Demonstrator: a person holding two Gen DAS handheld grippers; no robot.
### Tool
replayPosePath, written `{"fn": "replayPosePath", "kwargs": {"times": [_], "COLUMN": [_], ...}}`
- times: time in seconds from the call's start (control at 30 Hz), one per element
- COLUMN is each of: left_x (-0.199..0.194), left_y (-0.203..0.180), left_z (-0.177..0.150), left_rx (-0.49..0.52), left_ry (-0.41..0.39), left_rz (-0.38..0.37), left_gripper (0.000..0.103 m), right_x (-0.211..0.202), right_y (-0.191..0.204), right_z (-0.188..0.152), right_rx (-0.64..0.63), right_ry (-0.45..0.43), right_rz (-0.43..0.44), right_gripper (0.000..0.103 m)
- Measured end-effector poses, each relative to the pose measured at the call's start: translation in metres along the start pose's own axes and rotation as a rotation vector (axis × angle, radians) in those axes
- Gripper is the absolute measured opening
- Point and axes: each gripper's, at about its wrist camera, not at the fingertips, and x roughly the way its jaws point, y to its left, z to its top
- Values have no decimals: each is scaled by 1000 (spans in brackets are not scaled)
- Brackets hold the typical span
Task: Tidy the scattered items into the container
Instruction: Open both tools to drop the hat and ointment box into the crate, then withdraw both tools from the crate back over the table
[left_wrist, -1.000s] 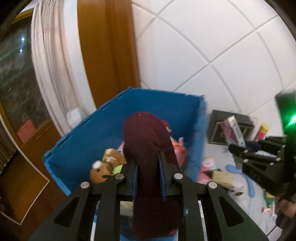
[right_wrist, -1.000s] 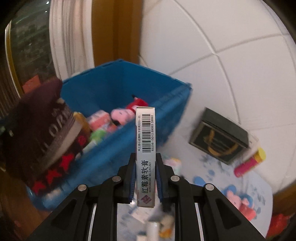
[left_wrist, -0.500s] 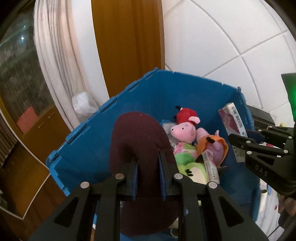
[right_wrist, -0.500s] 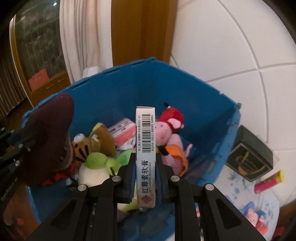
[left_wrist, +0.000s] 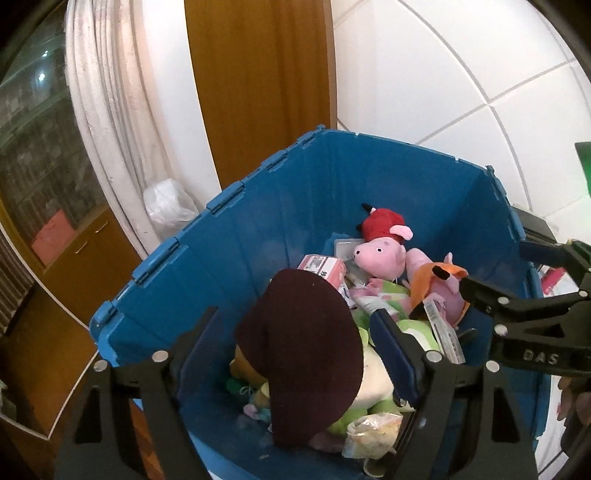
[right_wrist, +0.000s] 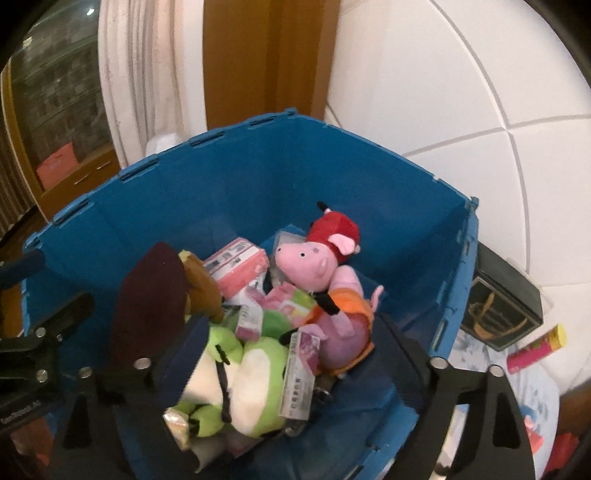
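1. Blue plastic forms the container (left_wrist: 229, 273), a deep crate that is seen directly ahead of and below both grippers, already well filled with soft toys and small boxes.
2. Inside it, a pink pig plush (right_wrist: 317, 258) with a red cap, a green plush (right_wrist: 255, 373) and a pink box (right_wrist: 236, 266) are piled together just beyond the fingertips of the right gripper (right_wrist: 295, 373).
3. The left gripper (left_wrist: 291, 354) is held over the crate with its jaws spread apart; they have just been opening. The maroon sock (left_wrist: 306, 354) is seen between them, but no pad is pressed on it, so it is judged released and dropping onto the pile.
4. The right gripper's jaws have likewise just been opening and stand wide. The slim barcode box (right_wrist: 299, 376) is seen lying tilted against the green plush, below and between the fingers, gripped by nothing.
5. Two more items are thus judged delivered at this moment, with both grippers empty.
6. Work is still left: outside the crate, to the right of the right gripper, a black box (right_wrist: 506, 314) and a pink-and-yellow tube (right_wrist: 535, 349) are seen on a pale printed mat (right_wrist: 532, 391), along with small items too blurred to name.
7. How much else lies scattered beyond the edge of the views cannot be told.
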Motion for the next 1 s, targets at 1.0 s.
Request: {"fn": "replayPosePath", "kwargs": {"times": [1.0], "left_x": [-86], "left_y": [-177], "left_z": [-62], "left_rx": [171], "left_ry": [-78], "left_rz": [-211], "left_gripper": [93], "right_x": [-92], "right_y": [-158], "right_z": [-181], "right_rx": [330], "right_ry": [8], "right_rz": [-187], "right_gripper": [103]}}
